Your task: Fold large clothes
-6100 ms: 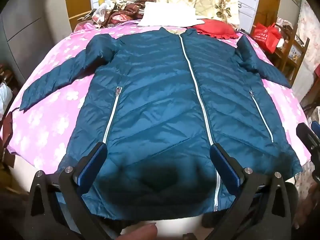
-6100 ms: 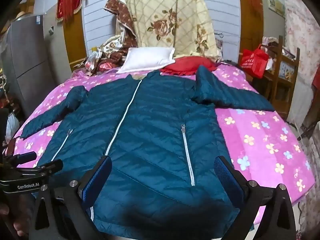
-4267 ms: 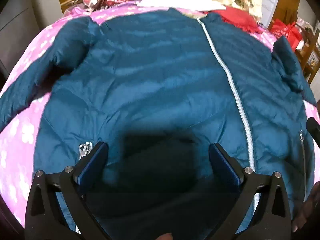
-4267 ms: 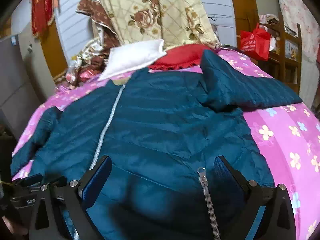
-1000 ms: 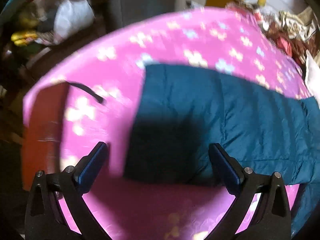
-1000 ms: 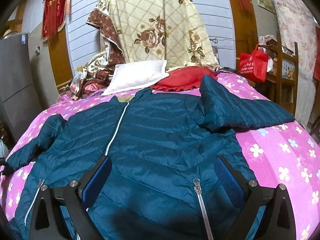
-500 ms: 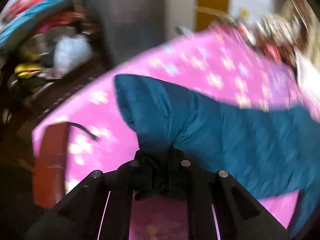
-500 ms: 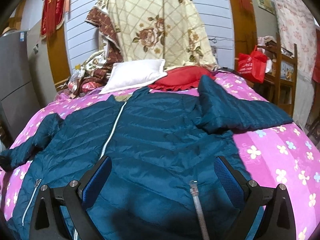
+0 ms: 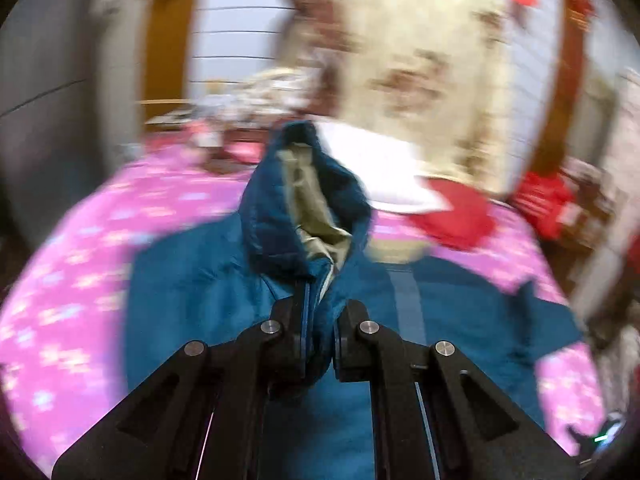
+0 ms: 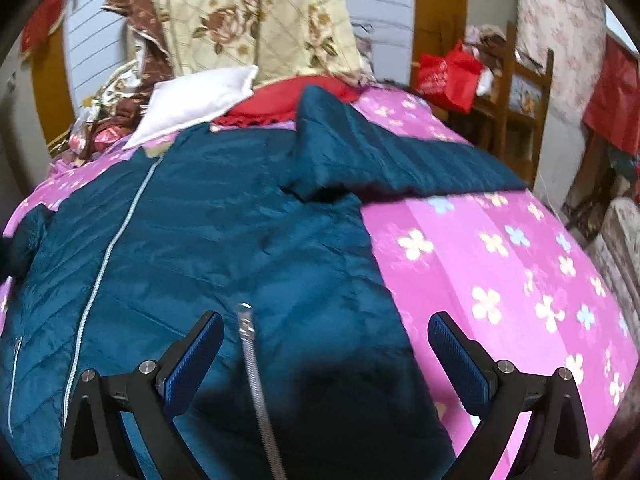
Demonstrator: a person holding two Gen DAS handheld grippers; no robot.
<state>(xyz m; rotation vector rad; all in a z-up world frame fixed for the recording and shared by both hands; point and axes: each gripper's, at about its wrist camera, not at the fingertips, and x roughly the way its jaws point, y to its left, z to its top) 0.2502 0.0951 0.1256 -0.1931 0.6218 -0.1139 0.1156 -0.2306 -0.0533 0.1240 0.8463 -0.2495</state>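
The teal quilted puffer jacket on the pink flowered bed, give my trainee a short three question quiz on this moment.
1. True or false: the left gripper is shut on the cuff of the sleeve of the teal quilted puffer jacket.
2. Which gripper has open jaws?
3. What lies under the jacket: (a) a wooden table, (b) a pink flowered bedspread?

Key: 1 true. 2 the right gripper. 3 b.
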